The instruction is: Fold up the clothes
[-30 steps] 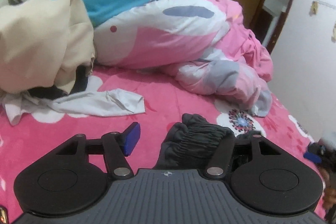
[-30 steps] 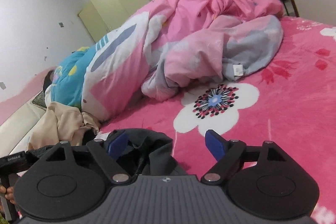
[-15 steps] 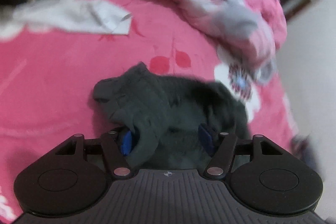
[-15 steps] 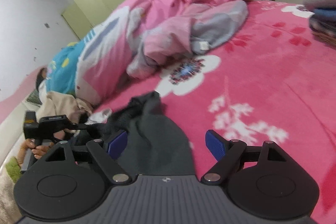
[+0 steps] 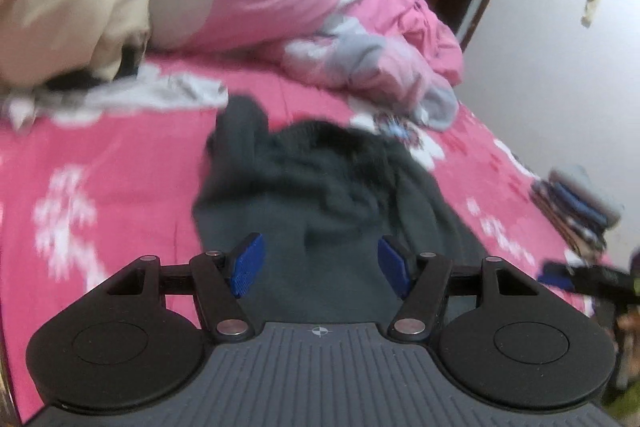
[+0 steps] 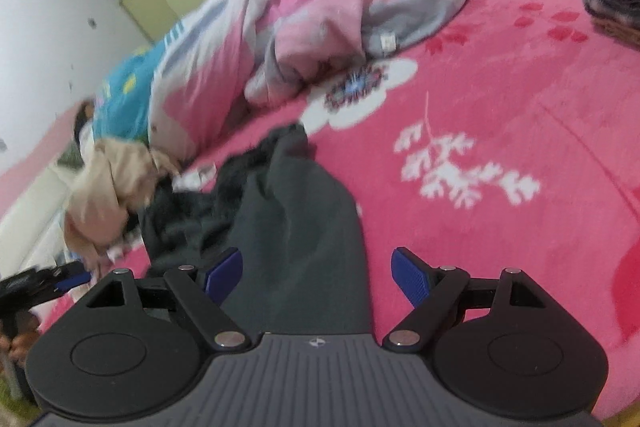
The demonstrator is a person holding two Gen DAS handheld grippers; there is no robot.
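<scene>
Both tools pointed downward over the dark garment (image 5: pixel 320 195) on the bed (image 5: pixel 120 163): left tool (image 5: pixel 318 261) and right tool (image 6: pixel 318 273) stood apart, gripping nothing.

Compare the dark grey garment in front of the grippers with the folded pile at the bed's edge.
The dark grey garment lies loose and rumpled; the folded pile is neatly stacked. The garment is one plain colour; the pile shows several blues and greys. Both rest on the pink blanket.

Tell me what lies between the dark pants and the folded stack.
Only bare pink blanket with white flower print lies between the dark pants and the folded stack; the left wrist view shows it.
</scene>
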